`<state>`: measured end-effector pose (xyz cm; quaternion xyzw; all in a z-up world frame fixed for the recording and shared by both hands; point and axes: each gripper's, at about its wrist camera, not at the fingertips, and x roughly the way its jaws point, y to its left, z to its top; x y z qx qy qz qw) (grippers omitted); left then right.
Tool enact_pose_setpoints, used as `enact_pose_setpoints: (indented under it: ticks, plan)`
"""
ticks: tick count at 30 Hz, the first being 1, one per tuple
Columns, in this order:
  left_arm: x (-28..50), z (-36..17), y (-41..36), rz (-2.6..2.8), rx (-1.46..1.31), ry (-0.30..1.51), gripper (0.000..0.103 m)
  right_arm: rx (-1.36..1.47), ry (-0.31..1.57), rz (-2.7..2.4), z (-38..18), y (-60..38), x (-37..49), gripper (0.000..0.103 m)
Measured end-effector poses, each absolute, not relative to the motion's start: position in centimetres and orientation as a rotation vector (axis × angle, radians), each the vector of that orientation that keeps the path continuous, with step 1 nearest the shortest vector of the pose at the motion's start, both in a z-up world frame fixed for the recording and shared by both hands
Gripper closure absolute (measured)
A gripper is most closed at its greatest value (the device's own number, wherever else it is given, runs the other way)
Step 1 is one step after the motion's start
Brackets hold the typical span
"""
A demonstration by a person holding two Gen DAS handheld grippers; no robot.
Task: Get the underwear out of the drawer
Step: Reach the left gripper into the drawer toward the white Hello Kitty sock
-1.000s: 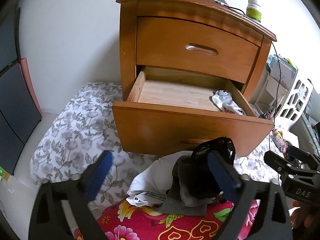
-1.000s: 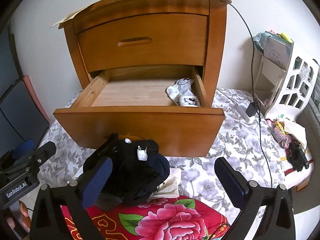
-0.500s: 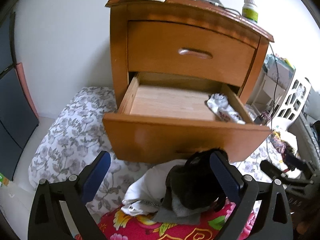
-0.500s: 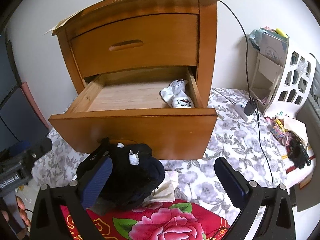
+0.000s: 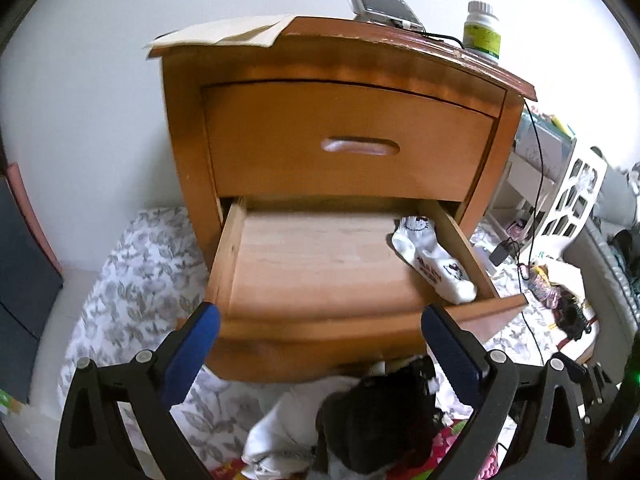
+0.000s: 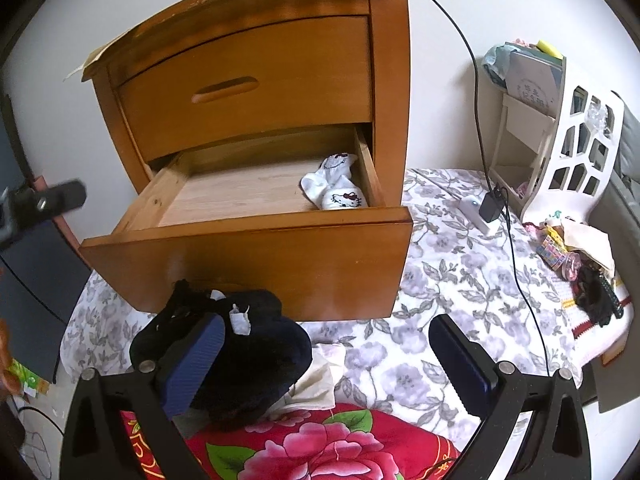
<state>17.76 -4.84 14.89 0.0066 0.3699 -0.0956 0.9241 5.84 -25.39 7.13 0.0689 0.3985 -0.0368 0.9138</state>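
The wooden nightstand's lower drawer (image 5: pixel 320 336) (image 6: pixel 248 252) is pulled out. At its right side lie white socks with a cartoon print (image 5: pixel 432 264) (image 6: pixel 334 188); the rest of its floor is bare wood. A pile of black underwear (image 6: pixel 256 356) (image 5: pixel 376 420) rests on white cloth (image 5: pixel 280 428) in front of the drawer. My left gripper (image 5: pixel 320 344) hovers open over the drawer's front edge, holding nothing. My right gripper (image 6: pixel 326 336) is open and low before the drawer, its left finger (image 6: pixel 192 360) over the black pile. The left gripper's body (image 6: pixel 44 204) shows at the left edge.
A phone (image 5: pixel 384 0), a bottle (image 5: pixel 482 28) and paper (image 5: pixel 224 36) lie on the nightstand top. Its upper drawer (image 5: pixel 352 140) is closed. A white rack (image 6: pixel 560 128), a charger with cable (image 6: pixel 490 204) and small clutter (image 6: pixel 576 264) sit to the right on the floral sheet. A red floral quilt (image 6: pixel 312 444) lies nearest.
My left gripper has risen and moved forward, now looking down into the drawer instead of at the clothes pile. The right gripper shifted slightly closer. Both stay open.
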Motion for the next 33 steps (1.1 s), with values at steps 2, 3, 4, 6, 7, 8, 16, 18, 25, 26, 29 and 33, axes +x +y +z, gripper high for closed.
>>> enact_pose_setpoints:
  ticks: [2, 3, 4, 6, 7, 8, 16, 18, 25, 26, 29, 33]
  plan:
    - [18.9, 15.3, -5.7, -0.213, 0.032, 0.769, 0.002, 0.148, 0.812, -0.086, 7.2, -25.6, 5.9, 0.0]
    - [19.6, 15.5, -6.3, -0.227, 0.043, 0.783, 0.002, 0.149, 0.808, -0.095, 7.3, -25.8, 5.9, 0.0]
    - [20.1, 15.5, -6.8, -0.236, 0.05, 0.791, 0.002, 0.147, 0.803, -0.111, 7.4, -26.0, 6.0, 0.0]
    - [21.3, 15.5, -8.0, -0.261, 0.057, 0.818, 0.002, 0.14, 0.794, -0.136, 7.4, -26.3, 6.0, 0.0]
    - [21.9, 15.4, -8.6, -0.276, 0.059, 0.84, 0.002, 0.137, 0.791, -0.146, 7.5, -26.4, 6.1, 0.0]
    - [22.6, 15.2, -9.2, -0.286, 0.064, 0.862, 0.002, 0.134, 0.787, -0.154, 7.5, -26.6, 6.2, 0.0]
    - [28.1, 11.8, -12.6, -0.294, 0.012, 1.079, 0.002, 0.143, 0.787, -0.168, 6.9, -27.6, 7.1, 0.0]
    - [29.4, 10.9, -13.4, -0.293, -0.009, 1.128, 0.002, 0.146, 0.796, -0.173, 6.3, -27.9, 7.3, 0.0]
    - [32.2, 7.6, -16.5, -0.283, 0.019, 1.294, 0.003, 0.174, 0.827, -0.204, 4.7, -29.4, 7.8, 0.0]
    - [32.4, 7.4, -16.9, -0.281, 0.033, 1.296, 0.003, 0.178, 0.825, -0.209, 4.6, -29.6, 7.9, 0.0]
    - [33.5, 6.6, -18.5, -0.281, 0.048, 1.325, 0.003, 0.192, 0.825, -0.205, 4.4, -30.0, 7.9, 0.0]
    - [34.8, 5.8, -20.9, -0.312, 0.087, 1.37, 0.003, 0.201, 0.828, -0.2, 4.1, -30.4, 8.0, 0.0]
